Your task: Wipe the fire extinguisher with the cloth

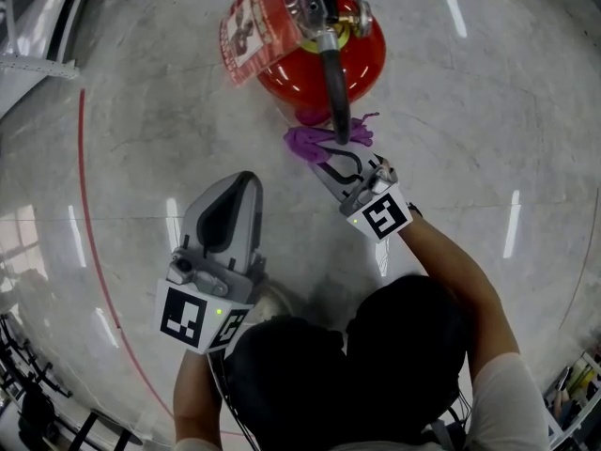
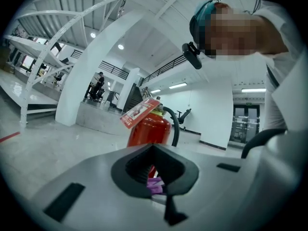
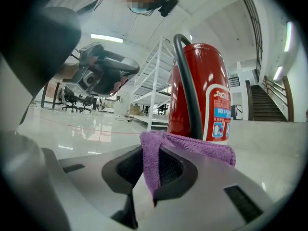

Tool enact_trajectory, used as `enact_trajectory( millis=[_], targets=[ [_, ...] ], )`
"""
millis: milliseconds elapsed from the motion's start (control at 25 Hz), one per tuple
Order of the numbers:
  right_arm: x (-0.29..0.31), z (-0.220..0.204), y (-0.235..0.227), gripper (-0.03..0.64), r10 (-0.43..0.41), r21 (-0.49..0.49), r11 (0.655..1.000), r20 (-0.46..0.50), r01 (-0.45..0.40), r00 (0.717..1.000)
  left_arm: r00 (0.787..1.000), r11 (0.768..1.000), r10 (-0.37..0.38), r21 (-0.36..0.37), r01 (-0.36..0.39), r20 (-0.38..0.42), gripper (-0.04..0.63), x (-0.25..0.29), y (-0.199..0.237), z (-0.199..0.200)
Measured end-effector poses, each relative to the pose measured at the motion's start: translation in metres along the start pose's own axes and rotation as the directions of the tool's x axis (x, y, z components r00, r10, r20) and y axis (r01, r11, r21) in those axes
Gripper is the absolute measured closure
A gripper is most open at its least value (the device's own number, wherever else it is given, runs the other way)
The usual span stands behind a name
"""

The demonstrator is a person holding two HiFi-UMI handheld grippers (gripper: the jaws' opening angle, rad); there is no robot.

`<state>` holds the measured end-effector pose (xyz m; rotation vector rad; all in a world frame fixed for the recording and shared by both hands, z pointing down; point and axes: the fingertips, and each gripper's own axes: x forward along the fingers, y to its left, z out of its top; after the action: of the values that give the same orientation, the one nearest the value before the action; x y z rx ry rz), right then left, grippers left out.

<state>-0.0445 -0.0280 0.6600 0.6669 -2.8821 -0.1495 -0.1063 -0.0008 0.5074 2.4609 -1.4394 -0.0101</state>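
Note:
A red fire extinguisher (image 1: 362,54) with a black hose (image 1: 336,92) and a red tag (image 1: 255,24) stands on the grey floor. My right gripper (image 1: 331,161) is shut on a purple cloth (image 1: 315,142) low against the extinguisher's near side. In the right gripper view the cloth (image 3: 192,146) hangs from the closed jaws in front of the red extinguisher (image 3: 204,105). My left gripper (image 1: 242,188) is shut and empty, held back to the left of the extinguisher (image 2: 150,131), which it points at.
A red curved line (image 1: 89,242) runs along the polished floor at the left. White steel frames (image 2: 62,47) and a staircase (image 3: 267,105) stand far off. The person's arms and head fill the bottom of the head view.

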Motion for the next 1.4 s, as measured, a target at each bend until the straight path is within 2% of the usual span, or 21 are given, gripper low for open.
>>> enact_trajectory(
  millis=[360,520,680,800,960,1120,1240,1400],
  targets=[
    [0.014,-0.035,0.009,0.557,0.025,0.073,0.997,-0.076,-0.020,0.997,1.000,1.000,0.005,-0.020,-0.005,-0.011,0.591,-0.009,0.007,-0.010],
    [0.023,-0.056,0.017,0.555,0.060,0.138,0.990,-0.134,-0.041,0.989,1.000,1.000,0.005,-0.017,-0.005,-0.013,0.591,-0.013,0.008,-0.011],
    [0.029,-0.067,0.033,0.555,0.121,0.147,0.984,-0.167,-0.097,0.978,1.000,1.000,0.006,-0.018,-0.006,-0.014,0.591,-0.018,0.010,-0.013],
    [0.028,-0.070,0.040,0.557,0.137,0.167,0.980,-0.172,-0.108,0.975,1.000,1.000,0.010,-0.029,-0.011,-0.011,0.591,-0.021,0.011,-0.014],
    [0.018,-0.054,0.035,0.557,0.120,0.237,0.967,-0.122,-0.088,0.985,1.000,1.000,0.012,-0.029,-0.012,-0.006,0.591,-0.023,0.015,-0.015],
    [-0.013,0.001,0.025,0.555,0.087,0.353,0.932,0.012,-0.086,0.996,1.000,1.000,0.006,-0.026,-0.007,-0.008,0.591,-0.024,0.016,-0.013],
    [-0.042,0.040,0.015,0.557,0.053,0.329,0.940,0.109,-0.086,0.993,1.000,1.000,-0.014,-0.018,0.014,-0.008,0.591,-0.019,0.016,-0.011],
    [-0.084,0.049,-0.003,0.555,-0.006,0.333,0.943,0.111,-0.031,0.994,0.997,0.997,-0.074,-0.006,0.074,-0.008,0.591,-0.005,0.001,-0.007]
  ],
)
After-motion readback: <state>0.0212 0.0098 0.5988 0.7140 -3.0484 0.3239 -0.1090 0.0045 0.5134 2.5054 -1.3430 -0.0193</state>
